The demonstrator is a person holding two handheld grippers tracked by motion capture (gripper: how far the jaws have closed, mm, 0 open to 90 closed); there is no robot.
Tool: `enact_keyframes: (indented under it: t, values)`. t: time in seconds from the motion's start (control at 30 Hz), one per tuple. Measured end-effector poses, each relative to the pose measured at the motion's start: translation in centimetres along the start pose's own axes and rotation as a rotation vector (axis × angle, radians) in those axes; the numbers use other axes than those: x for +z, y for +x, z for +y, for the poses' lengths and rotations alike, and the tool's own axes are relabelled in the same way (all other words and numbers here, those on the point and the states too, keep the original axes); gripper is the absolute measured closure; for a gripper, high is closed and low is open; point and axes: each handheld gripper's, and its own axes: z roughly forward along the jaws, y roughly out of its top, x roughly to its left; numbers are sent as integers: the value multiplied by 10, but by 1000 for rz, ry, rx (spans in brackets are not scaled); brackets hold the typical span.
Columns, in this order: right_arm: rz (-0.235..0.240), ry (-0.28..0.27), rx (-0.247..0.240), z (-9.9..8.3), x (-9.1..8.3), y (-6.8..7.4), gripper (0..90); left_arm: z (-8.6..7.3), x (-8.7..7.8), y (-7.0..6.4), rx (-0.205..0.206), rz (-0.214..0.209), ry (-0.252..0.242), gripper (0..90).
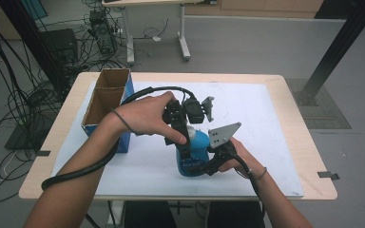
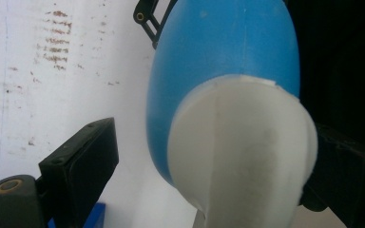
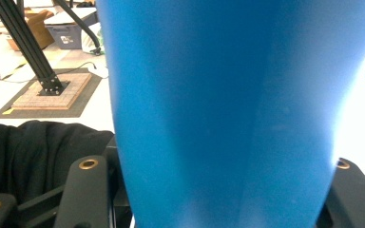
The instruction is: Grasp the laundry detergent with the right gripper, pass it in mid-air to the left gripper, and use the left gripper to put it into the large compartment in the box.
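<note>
White sheeting covers the table (image 1: 275, 118), which stands on a grey floor strewn with cables; an open cardboard box (image 1: 105, 100) sits at the far left of the sheet. At the near centre stands the blue bottle (image 1: 196, 156), upright, with its white cap (image 2: 240, 152) on top.

My right gripper (image 1: 204, 166) comes at the bottle from the right, low on the body. In the right gripper view the blue wall sits between the two black jaws with no gap at either side: clamped on the bottle.

My left gripper (image 1: 184, 142) comes down from above, at the cap. In the left gripper view the cap lies between the jaws; the left jaw stands clear of it, with white sheet between. The right jaw sits close against the cap, but contact cannot be confirmed. I record this gripper as spread, not gripping.
</note>
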Motion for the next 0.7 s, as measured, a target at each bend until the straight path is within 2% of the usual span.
enact_keyframes:
  t: [0.7]
  values:
    - [7, 1, -9, 3, 3, 1, 407, 10, 2, -5, 24, 4, 14, 94]
